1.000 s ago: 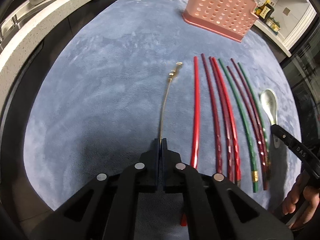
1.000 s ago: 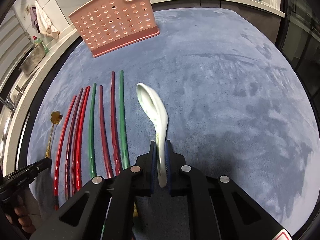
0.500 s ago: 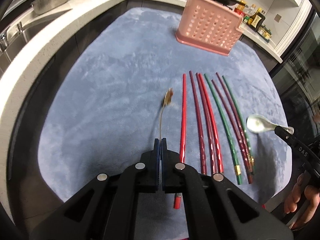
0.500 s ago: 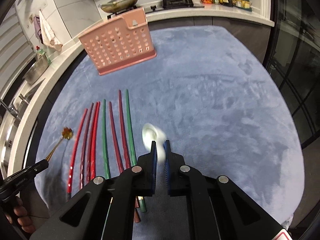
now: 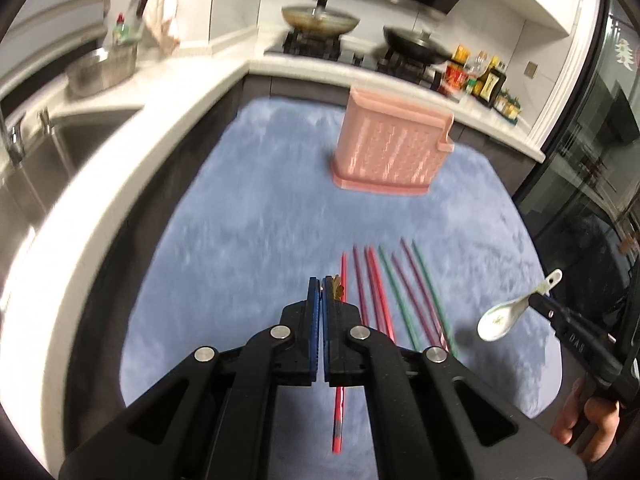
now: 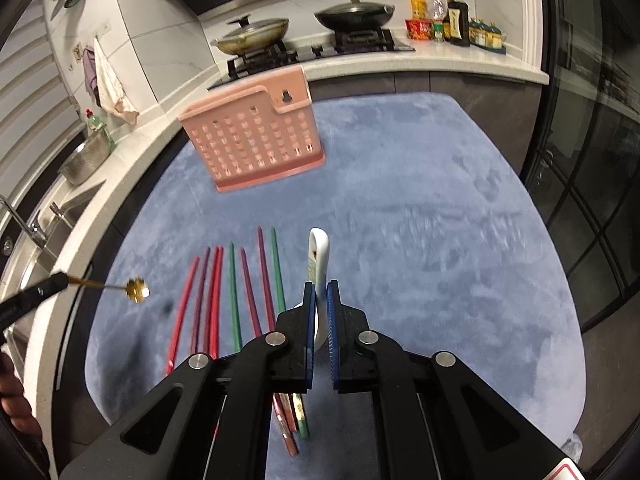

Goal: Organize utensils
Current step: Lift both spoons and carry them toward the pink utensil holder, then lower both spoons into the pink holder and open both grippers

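Observation:
My left gripper (image 5: 322, 280) is shut on a thin gold spoon (image 5: 338, 287), held in the air above the blue mat; the spoon's flower-shaped end shows in the right wrist view (image 6: 137, 289). My right gripper (image 6: 321, 285) is shut on a white ceramic spoon (image 6: 319, 258), lifted off the mat; it also shows in the left wrist view (image 5: 500, 320). Several red, maroon and green chopsticks (image 6: 234, 292) lie side by side on the mat. A pink perforated utensil holder (image 6: 256, 144) stands at the far side of the mat.
The blue mat (image 6: 420, 248) covers the table. A white counter with a sink (image 5: 36, 160) runs along the left. A stove with two pans (image 6: 304, 28) and bottles (image 6: 452, 20) lie behind. A glass door (image 6: 600, 200) stands at the right.
Both grippers have lifted their spoons off the mat and risen and tilted up, so the kitchen behind now shows. The chopsticks have not moved.

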`<state>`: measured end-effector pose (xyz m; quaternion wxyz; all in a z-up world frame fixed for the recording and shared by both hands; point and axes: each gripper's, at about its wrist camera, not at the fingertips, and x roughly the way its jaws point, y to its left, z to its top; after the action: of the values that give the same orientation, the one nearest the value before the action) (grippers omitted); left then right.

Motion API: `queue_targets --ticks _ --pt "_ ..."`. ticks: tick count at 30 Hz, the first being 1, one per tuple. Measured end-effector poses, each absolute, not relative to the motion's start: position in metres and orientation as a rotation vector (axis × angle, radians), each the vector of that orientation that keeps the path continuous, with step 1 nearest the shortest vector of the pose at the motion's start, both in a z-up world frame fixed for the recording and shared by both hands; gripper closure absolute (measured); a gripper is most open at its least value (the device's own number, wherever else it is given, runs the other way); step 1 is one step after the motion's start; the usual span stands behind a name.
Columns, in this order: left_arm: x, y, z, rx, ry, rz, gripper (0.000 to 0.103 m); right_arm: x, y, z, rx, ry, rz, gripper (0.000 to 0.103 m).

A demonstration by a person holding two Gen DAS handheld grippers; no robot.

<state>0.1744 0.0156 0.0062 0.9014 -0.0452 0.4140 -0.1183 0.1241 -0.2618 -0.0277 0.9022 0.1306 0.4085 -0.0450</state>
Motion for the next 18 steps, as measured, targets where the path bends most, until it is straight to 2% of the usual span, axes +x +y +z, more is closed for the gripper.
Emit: queue_targets --ticks 11,18 --pt "0.249 -0.015 0.106 -0.055 0.634 -0.273 0.102 0.205 -0.274 0.041 0.258 0.695 -0.035 0.097" --pt "0.312 -0.046 0.127 -0.039 0.609 -0.286 0.102 0.279 -0.287 0.078 0.244 0.617 -0.036 0.097"
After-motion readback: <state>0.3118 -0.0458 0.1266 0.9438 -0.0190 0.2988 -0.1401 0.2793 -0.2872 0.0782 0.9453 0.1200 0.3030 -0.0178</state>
